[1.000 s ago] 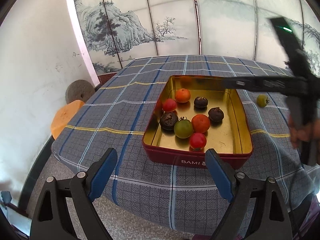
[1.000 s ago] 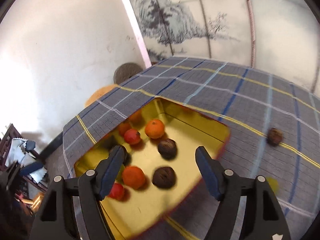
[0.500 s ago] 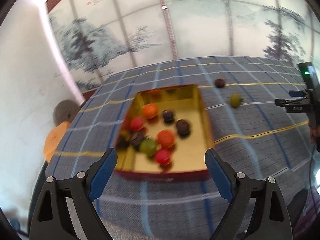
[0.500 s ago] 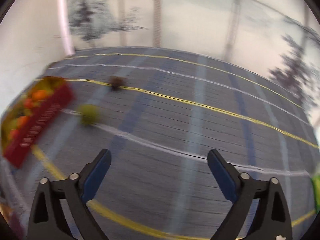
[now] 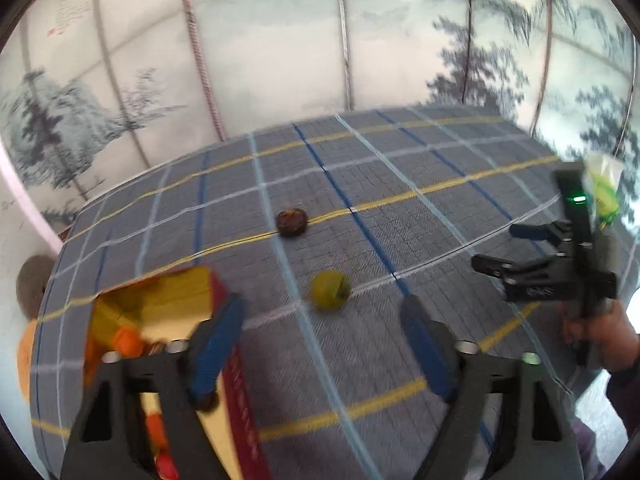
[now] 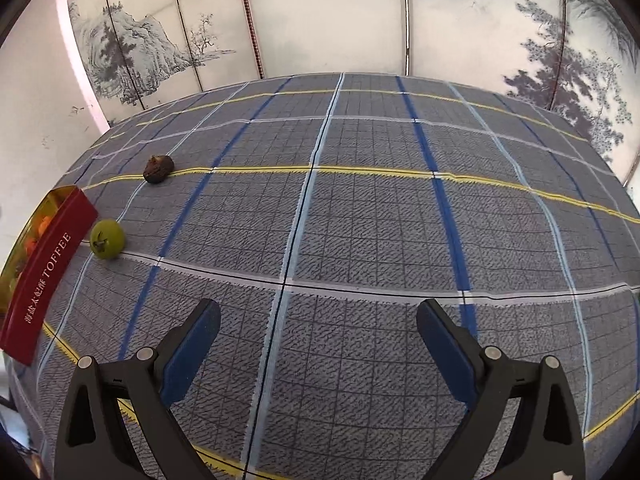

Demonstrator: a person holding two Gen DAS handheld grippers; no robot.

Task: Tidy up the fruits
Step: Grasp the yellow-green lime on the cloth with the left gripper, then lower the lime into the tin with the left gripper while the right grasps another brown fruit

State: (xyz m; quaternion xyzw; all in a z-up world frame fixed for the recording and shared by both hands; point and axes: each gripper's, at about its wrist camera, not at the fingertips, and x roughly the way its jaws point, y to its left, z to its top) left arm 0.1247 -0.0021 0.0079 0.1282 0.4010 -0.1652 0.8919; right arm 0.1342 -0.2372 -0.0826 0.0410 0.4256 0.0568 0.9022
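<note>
A green fruit (image 5: 330, 290) lies on the checked tablecloth (image 5: 360, 200), just right of the red and gold tin (image 5: 236, 380); it also shows in the right wrist view (image 6: 106, 238). A dark brown fruit (image 5: 292, 222) lies farther back, seen too in the right wrist view (image 6: 159, 168). The tin (image 6: 44, 268) holds several orange and red fruits. My left gripper (image 5: 326, 340) is open and empty, just short of the green fruit. My right gripper (image 6: 318, 344) is open and empty above bare cloth, well right of both fruits; it also shows in the left wrist view (image 5: 504, 248).
A painted folding screen (image 6: 320, 12) stands behind the table. The cloth's far edge runs along it. A yellow-green packet (image 5: 604, 188) shows at the right edge. An orange stool (image 5: 26, 360) and a round stone (image 5: 34, 288) sit off the table's left side.
Both grippers have swung right, away from the tin. The left gripper now faces the green fruit. The right gripper has moved over bare cloth. Both stay open.
</note>
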